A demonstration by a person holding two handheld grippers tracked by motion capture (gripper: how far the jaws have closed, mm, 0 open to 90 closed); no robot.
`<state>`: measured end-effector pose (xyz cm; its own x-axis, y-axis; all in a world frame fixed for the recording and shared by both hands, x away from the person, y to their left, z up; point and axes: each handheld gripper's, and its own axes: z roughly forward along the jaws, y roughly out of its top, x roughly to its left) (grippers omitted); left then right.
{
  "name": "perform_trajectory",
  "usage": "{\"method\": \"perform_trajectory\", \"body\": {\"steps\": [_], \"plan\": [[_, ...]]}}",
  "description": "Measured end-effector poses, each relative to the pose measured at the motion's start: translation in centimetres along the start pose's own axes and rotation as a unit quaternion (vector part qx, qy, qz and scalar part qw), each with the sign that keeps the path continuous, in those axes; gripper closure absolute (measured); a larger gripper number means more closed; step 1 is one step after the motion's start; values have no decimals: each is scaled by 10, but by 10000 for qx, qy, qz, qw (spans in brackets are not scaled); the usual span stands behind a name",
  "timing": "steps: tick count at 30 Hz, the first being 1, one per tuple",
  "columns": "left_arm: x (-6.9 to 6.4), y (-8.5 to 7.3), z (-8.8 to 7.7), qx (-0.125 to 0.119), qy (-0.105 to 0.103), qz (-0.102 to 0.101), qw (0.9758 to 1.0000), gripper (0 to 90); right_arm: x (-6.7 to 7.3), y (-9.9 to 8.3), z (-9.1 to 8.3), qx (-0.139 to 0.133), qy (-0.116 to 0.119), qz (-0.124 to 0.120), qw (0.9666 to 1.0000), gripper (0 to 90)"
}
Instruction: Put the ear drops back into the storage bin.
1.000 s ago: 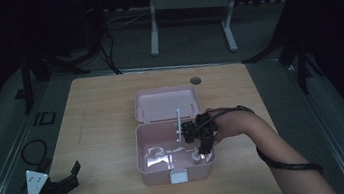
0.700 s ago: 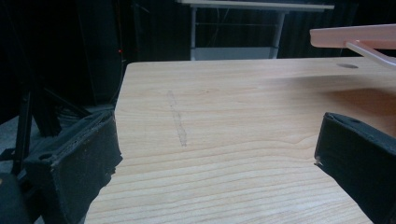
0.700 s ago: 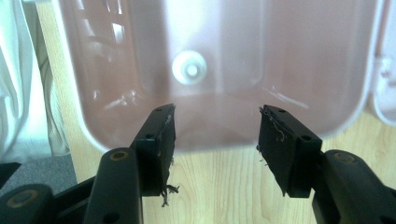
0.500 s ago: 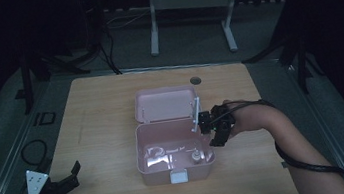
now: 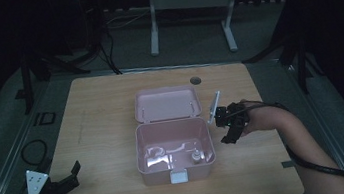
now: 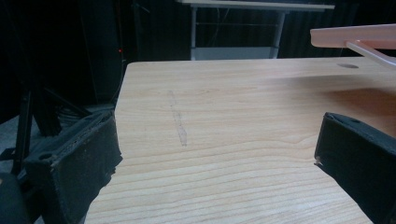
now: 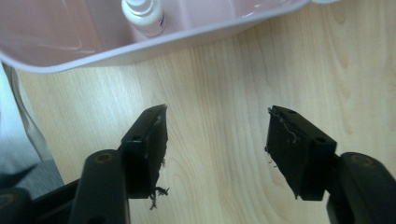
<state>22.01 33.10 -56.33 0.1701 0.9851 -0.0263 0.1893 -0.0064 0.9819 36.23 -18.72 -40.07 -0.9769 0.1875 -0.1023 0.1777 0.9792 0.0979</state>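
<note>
Looking down at the table [image 5: 111, 110]: your pink box [image 5: 174, 149] sits mid-table, lid [image 5: 166, 104] swung open toward the far side. Inside, near the front right corner, a small white bottle [image 5: 196, 157] stands upright — your right gripper view shows it too, by the box wall [image 7: 144, 16]. Something pale lies on the box floor left of it; can't tell what.

Your right gripper [image 5: 228, 125] is just right of the box, jaws wide apart, nothing between them — bare wood under them in its own view [image 7: 215, 140]. A thin white piece [image 5: 214, 106] sticks up at its far-left side; can't tell if it's part of the gripper.

Your left gripper [image 5: 62, 181] is at the near left corner, well apart from the box, jaws wide, empty [image 6: 215, 154]. A box edge shows at that view's far right.
</note>
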Motion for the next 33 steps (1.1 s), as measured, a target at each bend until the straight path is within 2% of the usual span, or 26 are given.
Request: {"method": "perform_trajectory", "body": {"steps": [5, 6, 11, 14, 15, 18, 20, 24, 30, 33], "plan": [[0, 0, 0, 1, -1, -1, 10000, 4, -1, -7, 20, -28, 255, 116, 9996, 238], [0, 0, 0, 0, -3, -2, 10000, 4, 0, -8, 23, -25, 255, 63, 9997, 200], [0, 0, 0, -2, -4, -4, 10000, 4, 0, -12, 40, -188, 195, 101, 9996, 161], [0, 0, 0, -5, -6, -4, 10000, 4, -3, -14, 45, -347, 25, 205, 9992, 164], [0, 0, 0, -3, -7, -2, 10000, 4, -5, -17, 50, -486, 61, 366, 9981, 163], [0, 0, 0, -2, -5, -4, 10000, 4, -6, -20, 55, -629, 85, 440, 9970, 164], [0, 0, 0, -4, -8, -5, 10000, 4, -5, -22, 58, -604, 119, 427, 9972, 164], [0, 0, 0, -11, -9, -1, 10000, 4, -3, -27, 69, -375, 160, 415, 9983, 166], [0, 0, 0, -10, -9, -3, 10000, 4, -2, -42, 76, -510, 288, 706, 9958, 167], [0, 0, 0, -18, -13, 2, 10000, 4, -1, -51, 83, -504, 222, 797, 9953, 167]]}}
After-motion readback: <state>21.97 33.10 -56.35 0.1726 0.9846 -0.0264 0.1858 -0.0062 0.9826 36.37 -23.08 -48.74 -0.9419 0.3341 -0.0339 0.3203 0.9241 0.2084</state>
